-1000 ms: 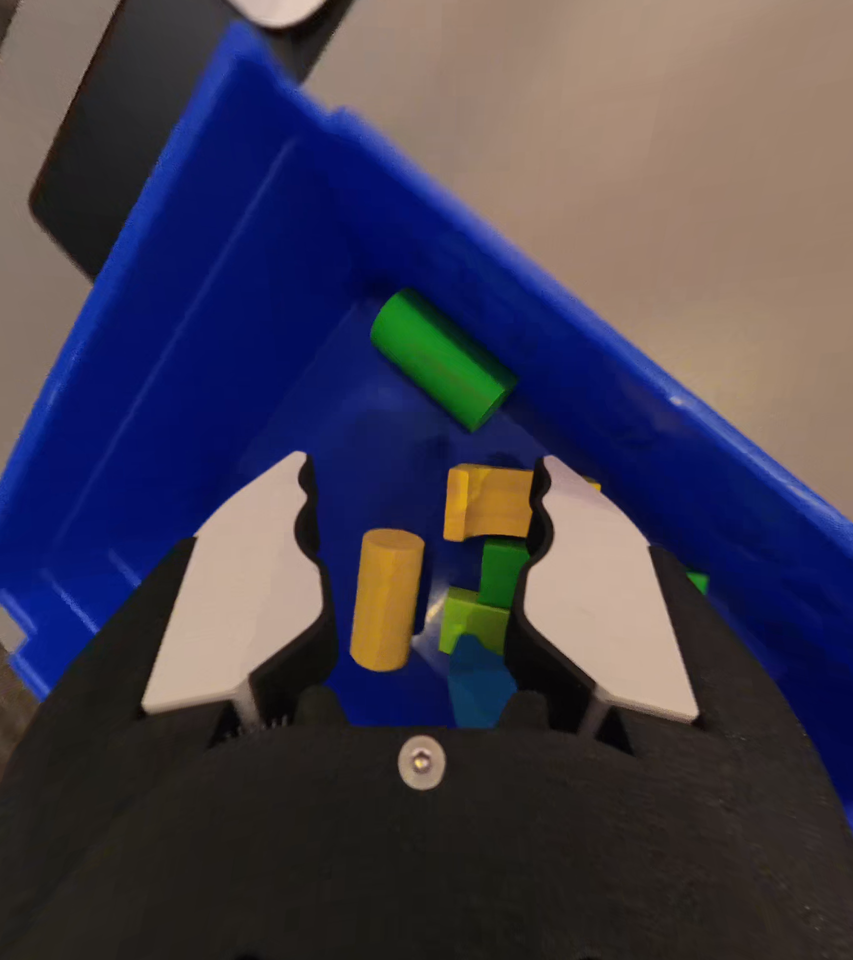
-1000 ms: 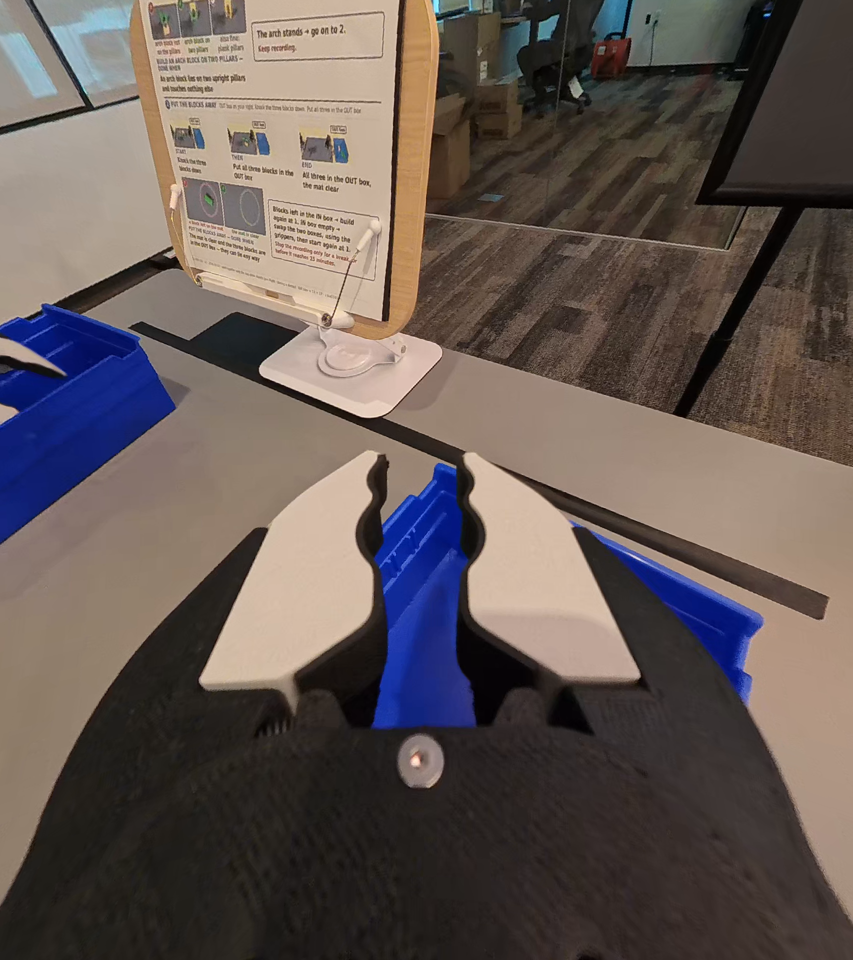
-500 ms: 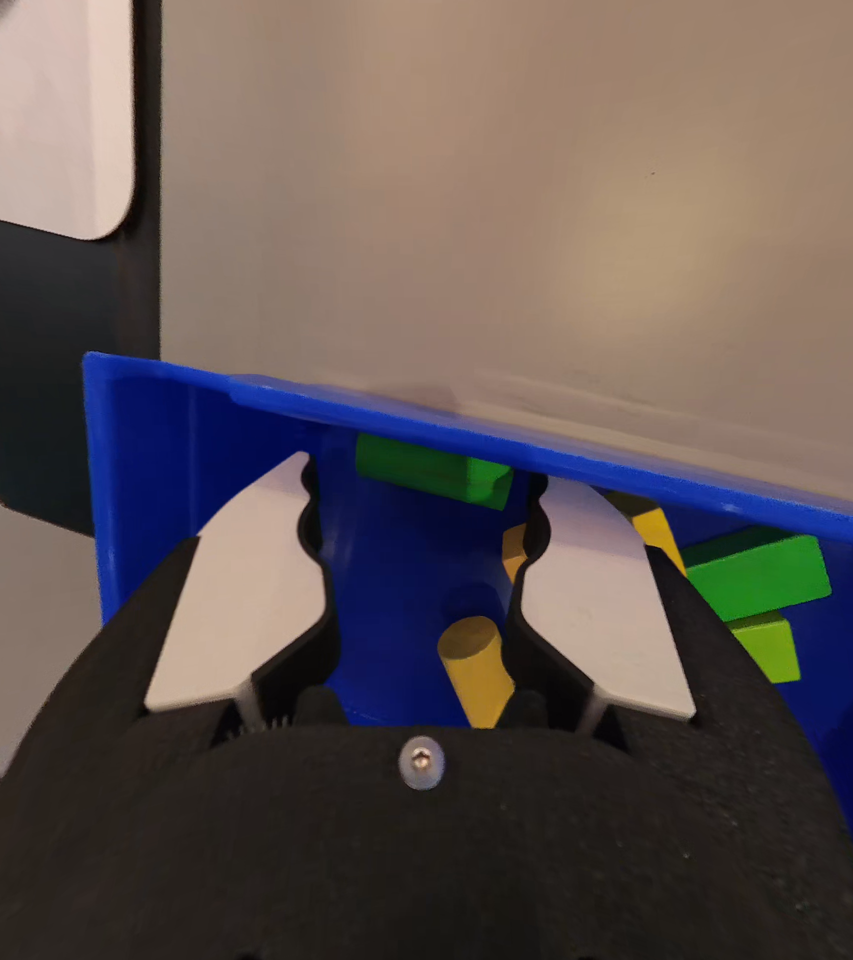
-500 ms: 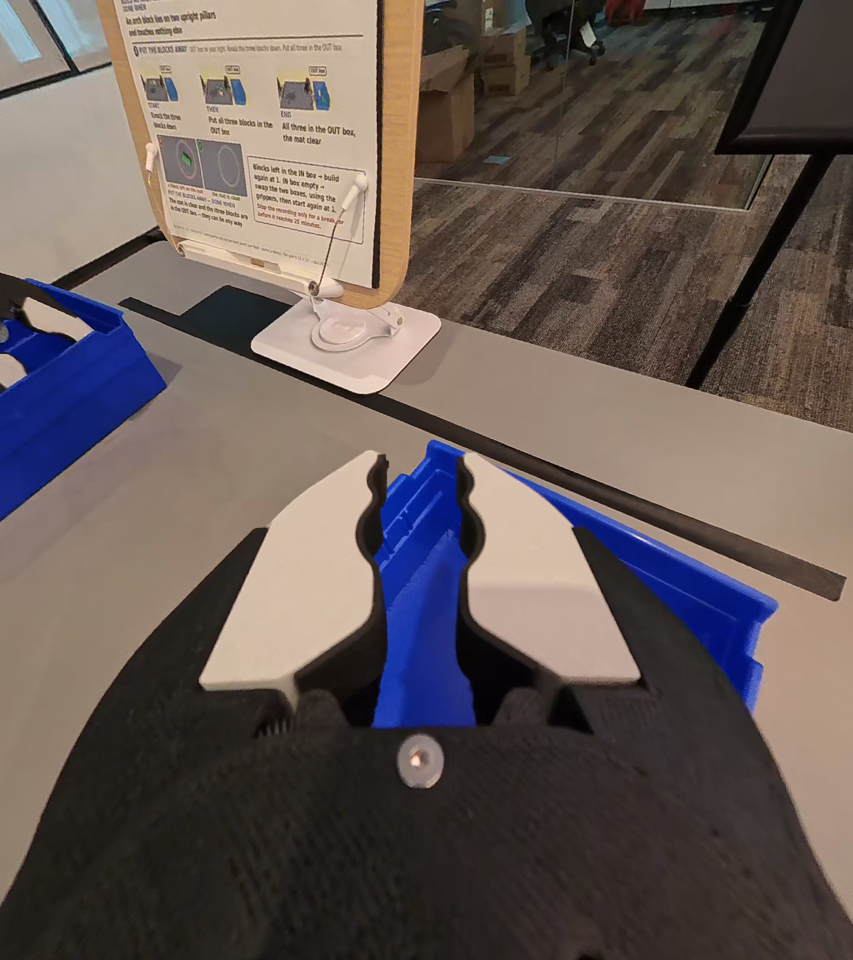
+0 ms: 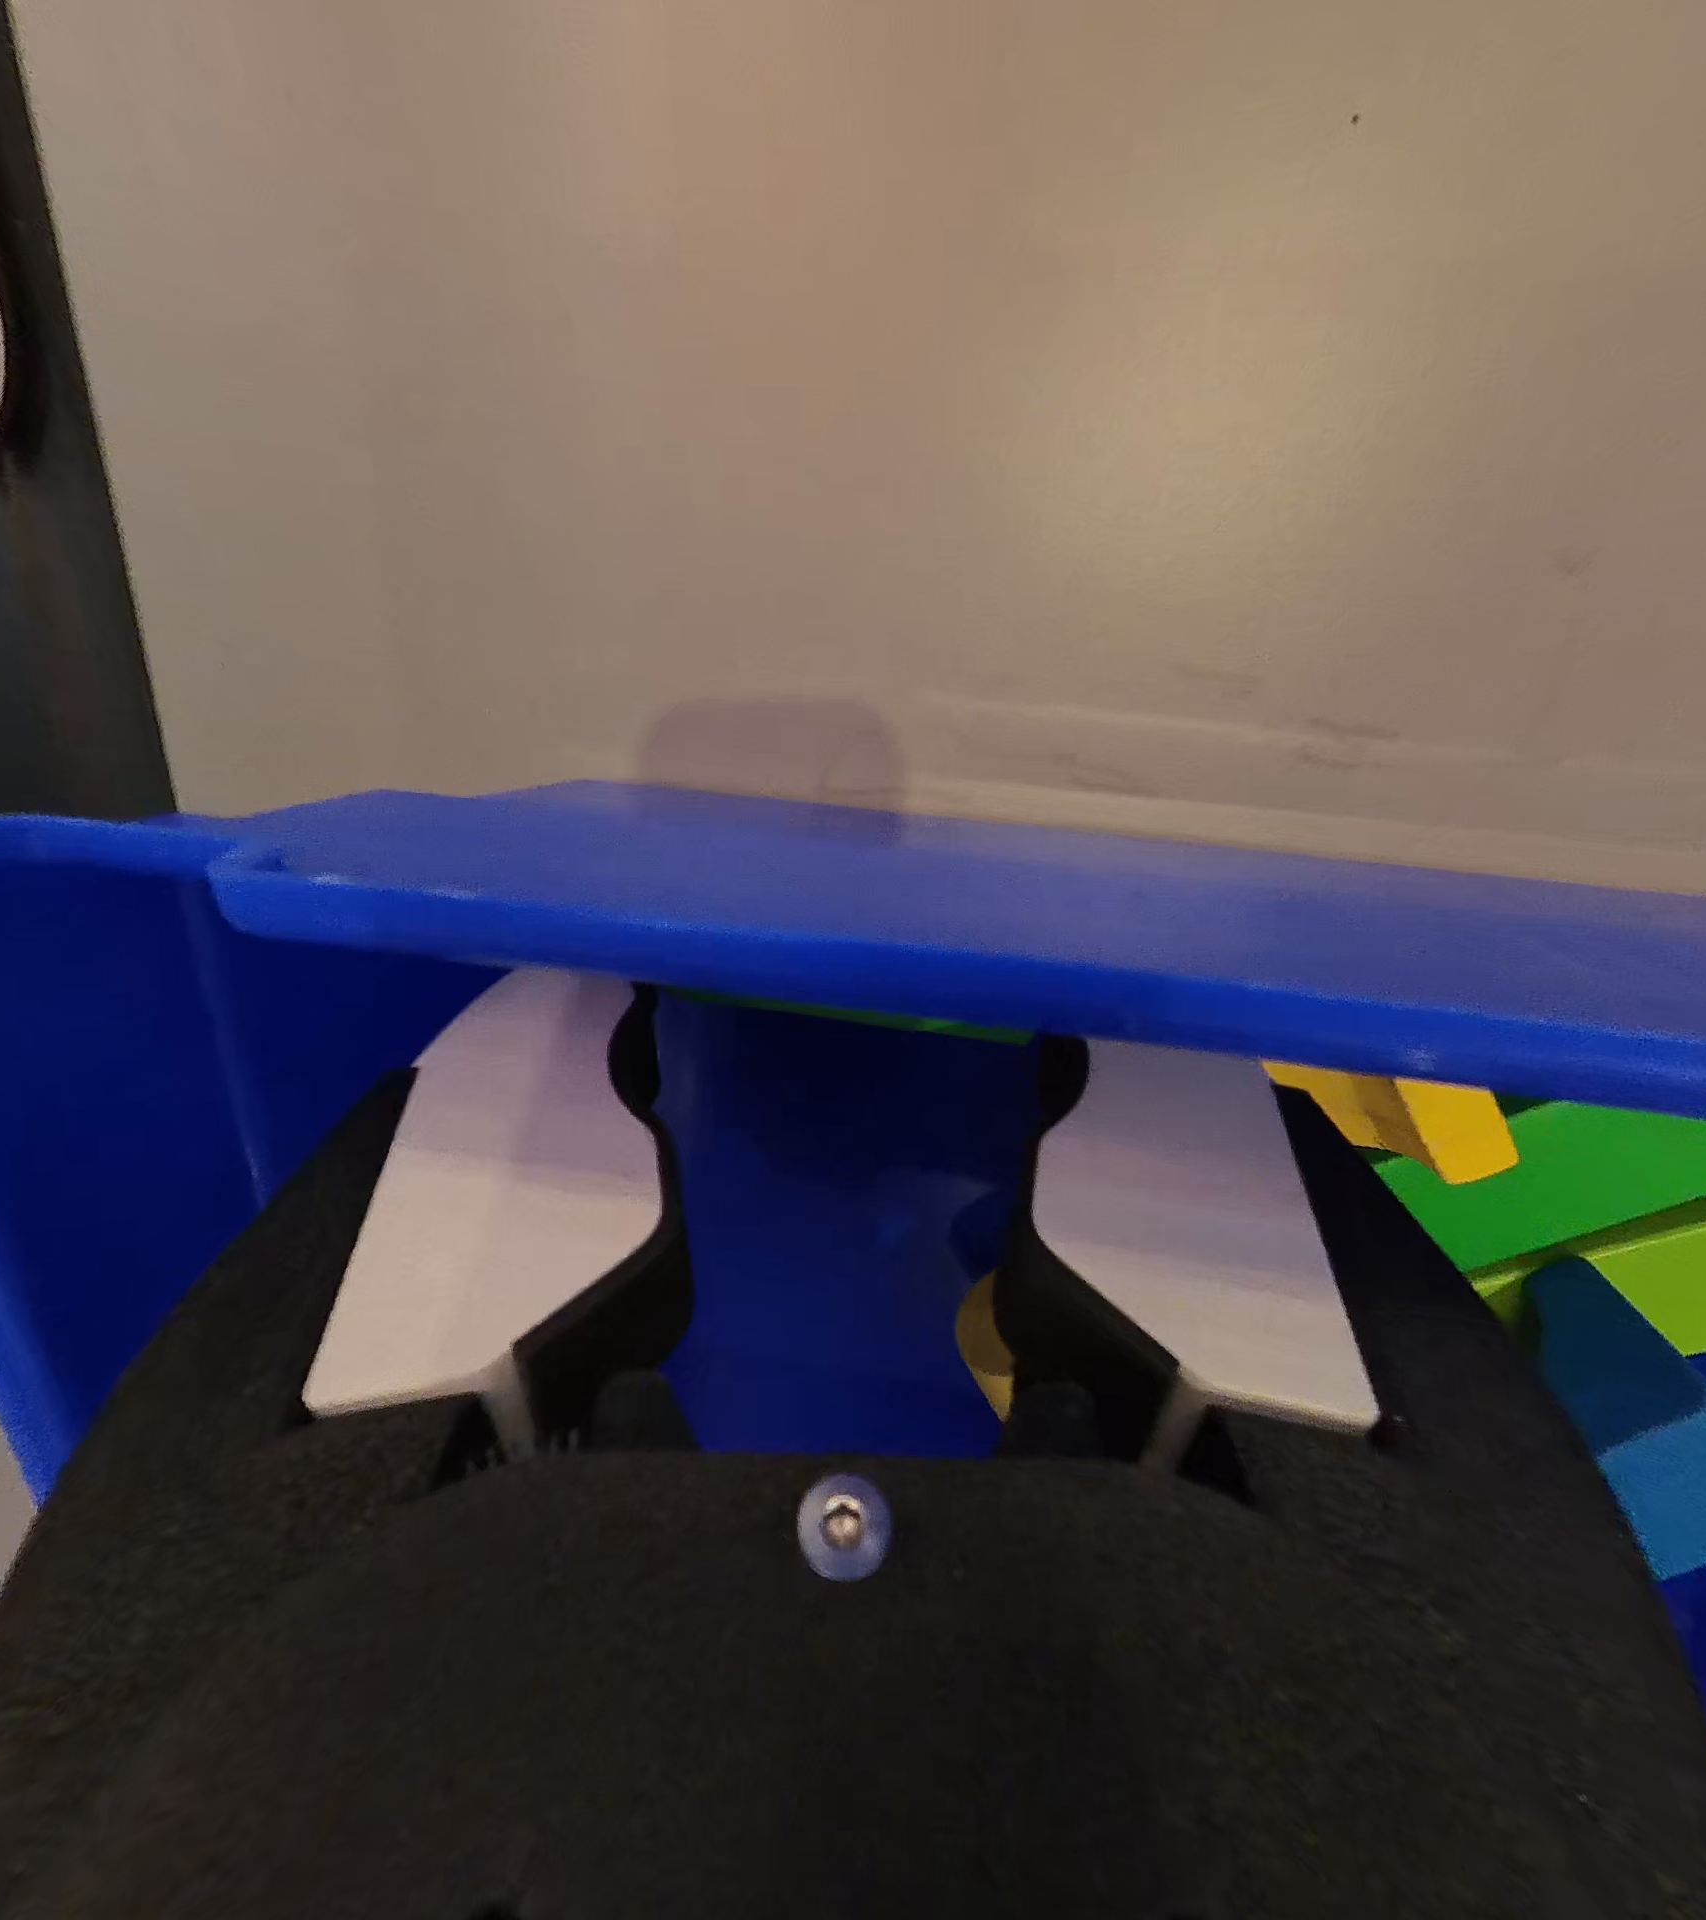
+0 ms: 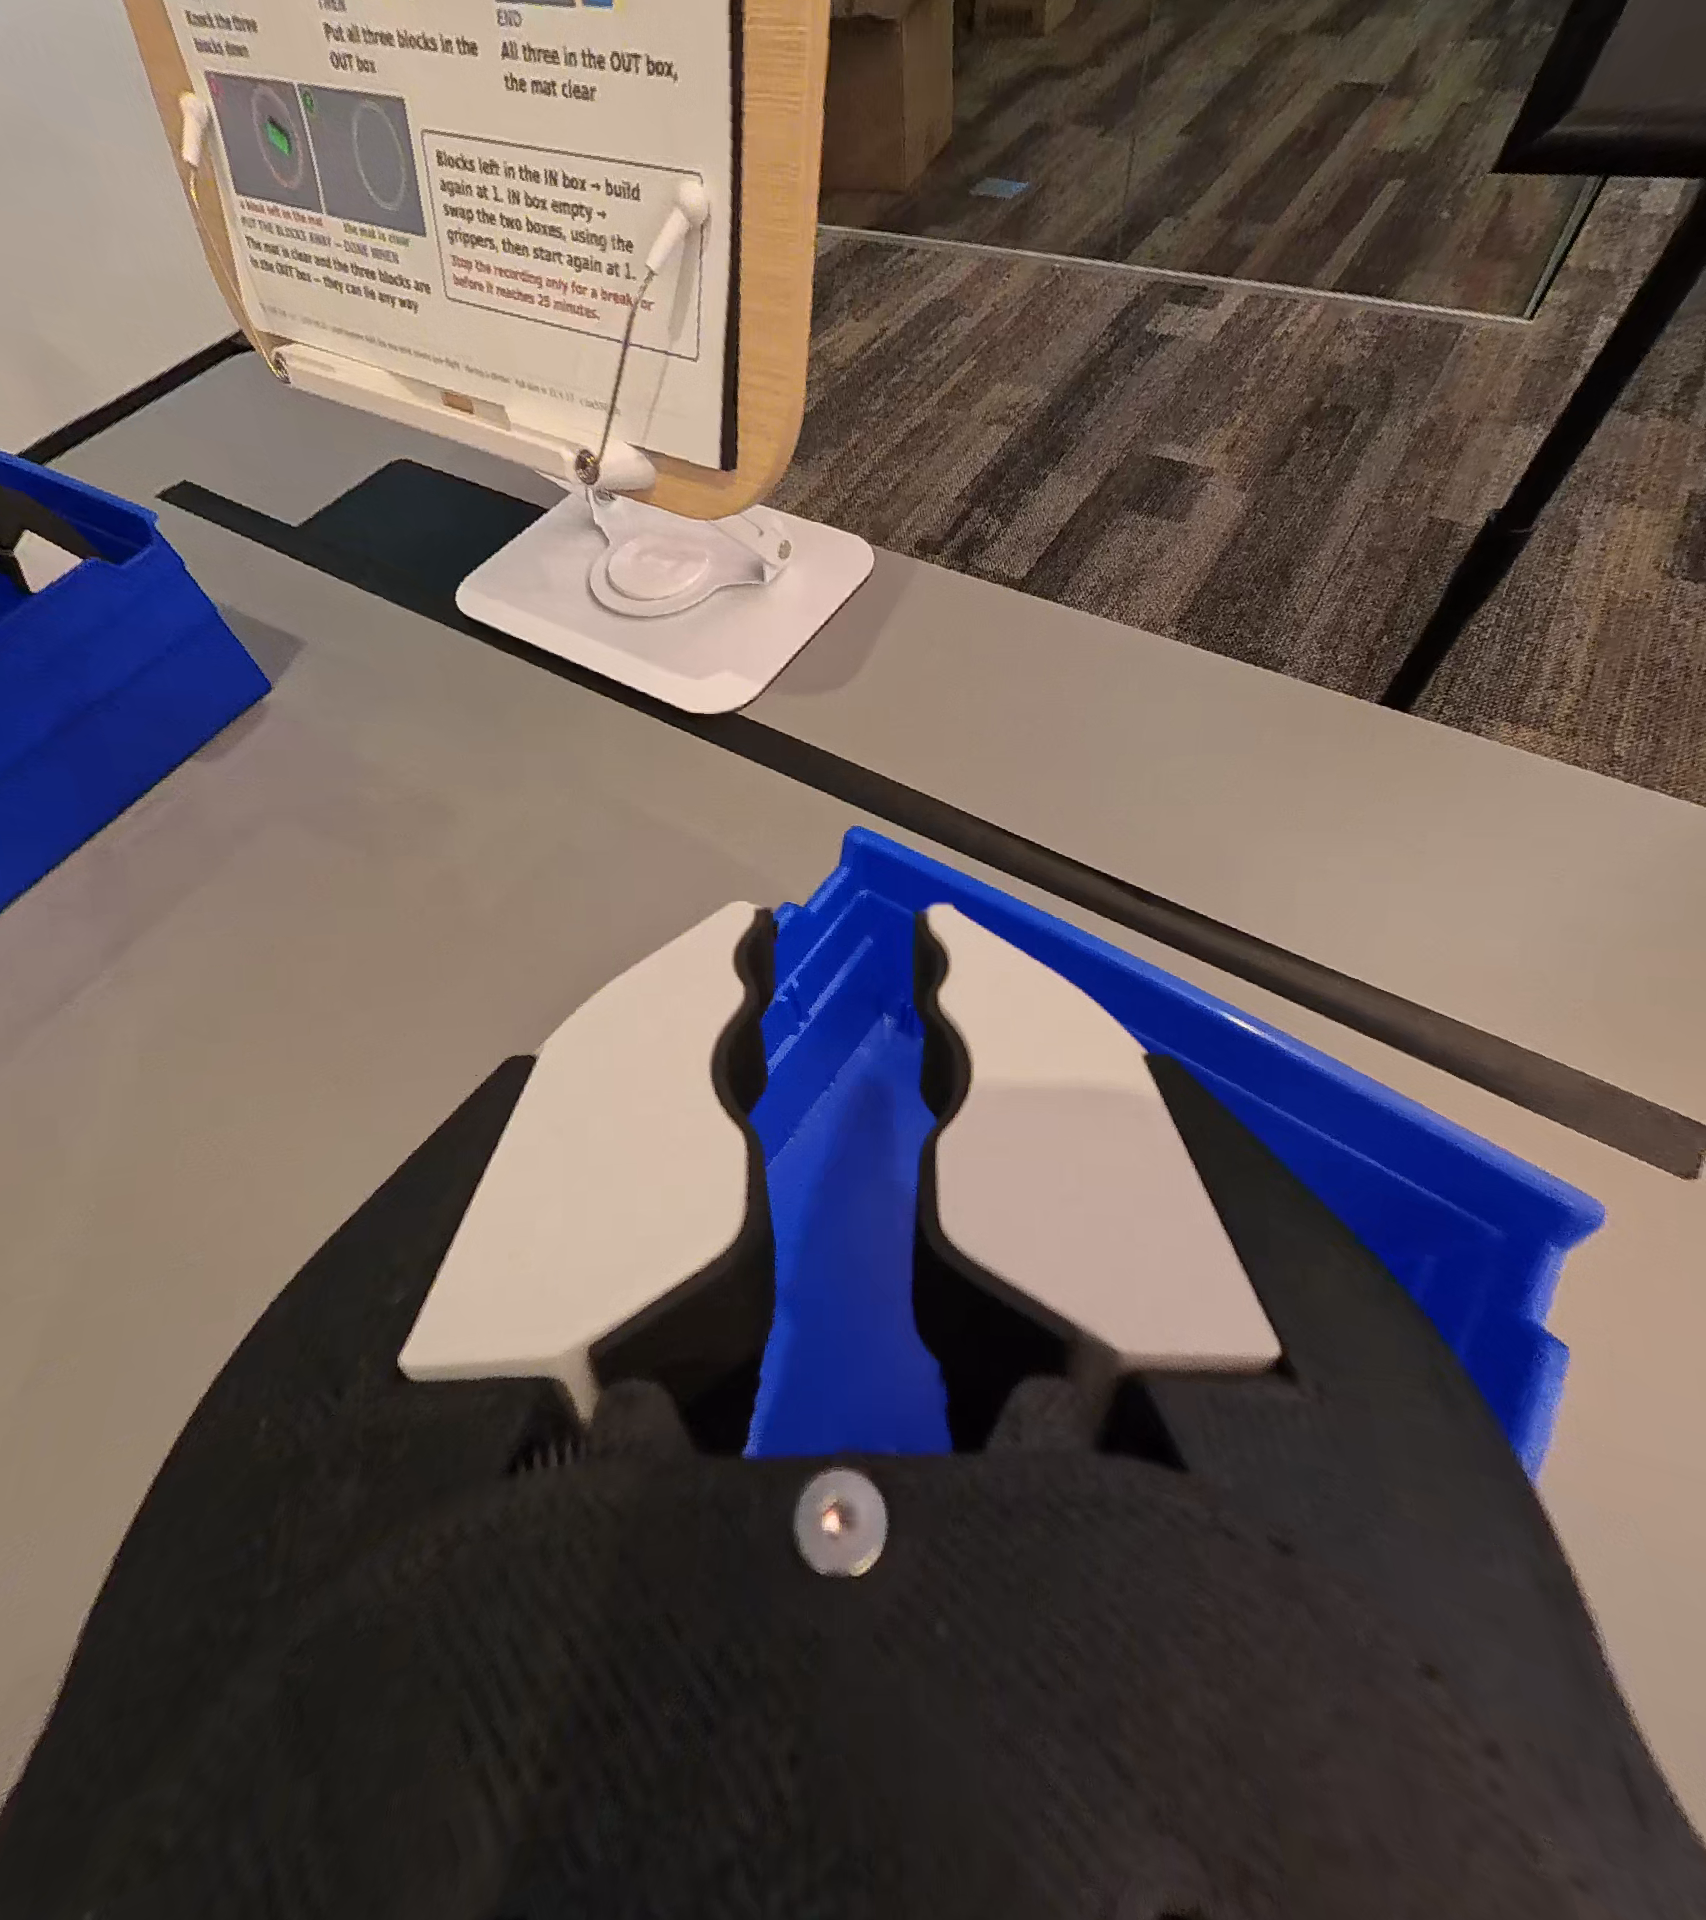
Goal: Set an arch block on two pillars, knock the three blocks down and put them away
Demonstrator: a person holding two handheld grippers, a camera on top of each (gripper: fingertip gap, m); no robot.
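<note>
Right tool clamped on bin wall

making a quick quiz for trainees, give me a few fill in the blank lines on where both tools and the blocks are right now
1. The left tool reaches into a bin coloured ____.
2. The right tool is shut on the ____ of the other bin.
3. The yellow block and the green block lie ____ the left tool's bin.
4. The instruction board stands on a base coloured ____.

Missing words: blue; wall; inside; white

Left wrist view close inside blue bin, right wrist view overlooking table
</note>
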